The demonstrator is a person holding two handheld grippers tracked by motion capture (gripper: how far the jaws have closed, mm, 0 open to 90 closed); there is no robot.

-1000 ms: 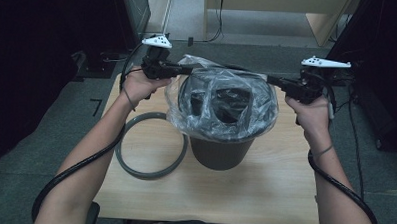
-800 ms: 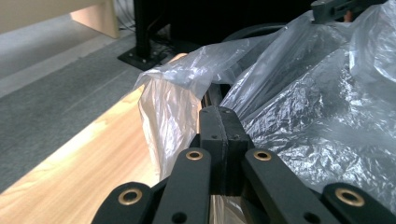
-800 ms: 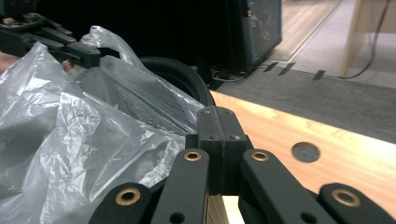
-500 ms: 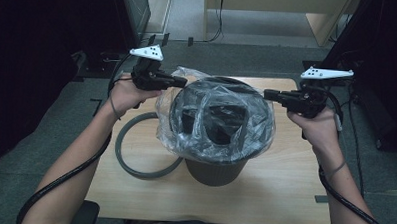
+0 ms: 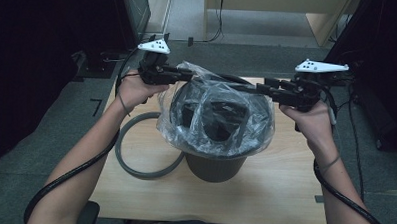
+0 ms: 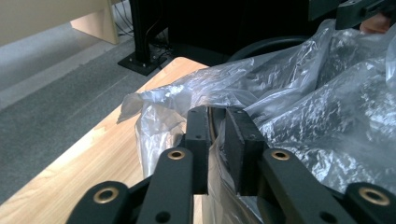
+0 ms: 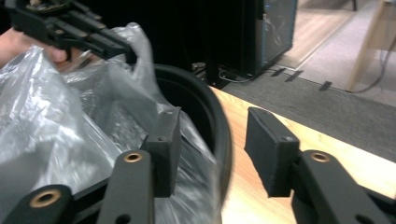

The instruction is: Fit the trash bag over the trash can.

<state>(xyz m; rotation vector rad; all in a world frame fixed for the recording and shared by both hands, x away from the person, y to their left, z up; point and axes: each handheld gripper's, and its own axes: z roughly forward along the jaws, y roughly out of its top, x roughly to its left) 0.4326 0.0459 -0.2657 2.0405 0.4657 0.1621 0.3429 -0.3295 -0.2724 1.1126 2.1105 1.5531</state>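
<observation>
A dark round bin stands mid-table with a clear plastic bag draped over its mouth and hanging down around the rim. My left gripper is at the bin's left rim. Its jaws have just been opening, and in the left gripper view they stand slightly apart with the rim and bag edge in the narrow gap. My right gripper is at the right rim. Its jaws have also just been opening and now stand wide, astride the black rim and the film.
A grey ring lies flat on the wooden table, left of the bin. Dark equipment and cables stand on the floor beyond the table's far edge. Each hand's cable trails back along the forearm.
Both grippers have sunk a little toward the bin's rim. The bag, stretched wide between them a second ago, now hangs closer around the rim.
</observation>
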